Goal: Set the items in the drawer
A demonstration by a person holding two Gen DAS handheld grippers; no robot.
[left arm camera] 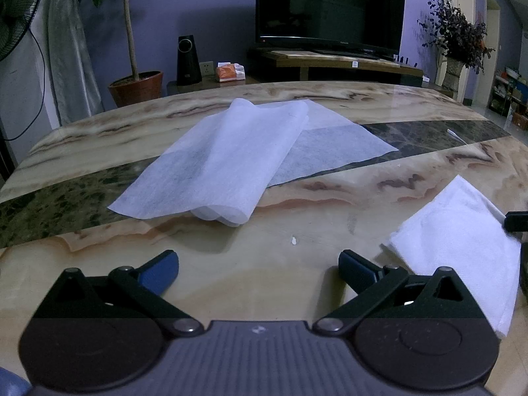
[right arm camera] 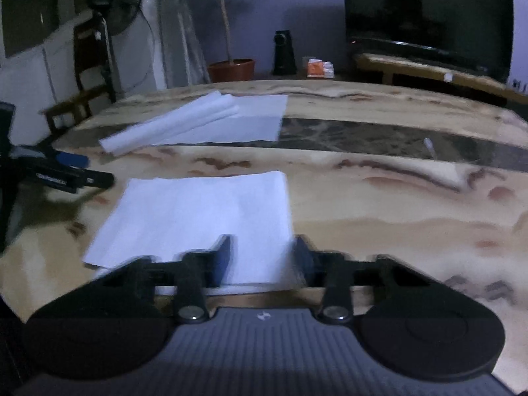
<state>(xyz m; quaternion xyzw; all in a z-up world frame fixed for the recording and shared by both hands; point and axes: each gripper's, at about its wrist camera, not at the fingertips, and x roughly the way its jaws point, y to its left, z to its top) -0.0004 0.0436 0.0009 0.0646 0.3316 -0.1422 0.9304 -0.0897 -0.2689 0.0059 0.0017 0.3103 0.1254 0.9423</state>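
A folded white napkin lies flat on the marble table. My right gripper is low over the napkin's near right corner. Its blue-padded fingers stand apart, with the napkin's edge showing in the gap and no pad pressing on it. The picture is blurred. In the left wrist view the same napkin lies to the right of my left gripper, which is wide open over bare tabletop and holds nothing. Farther back lie thin white sheets, partly folded over each other. No drawer is in view.
A small white stick lies on the table's dark stripe at the right. Beyond the far edge stand a television on a low bench, a potted tree, a fan and a wooden chair.
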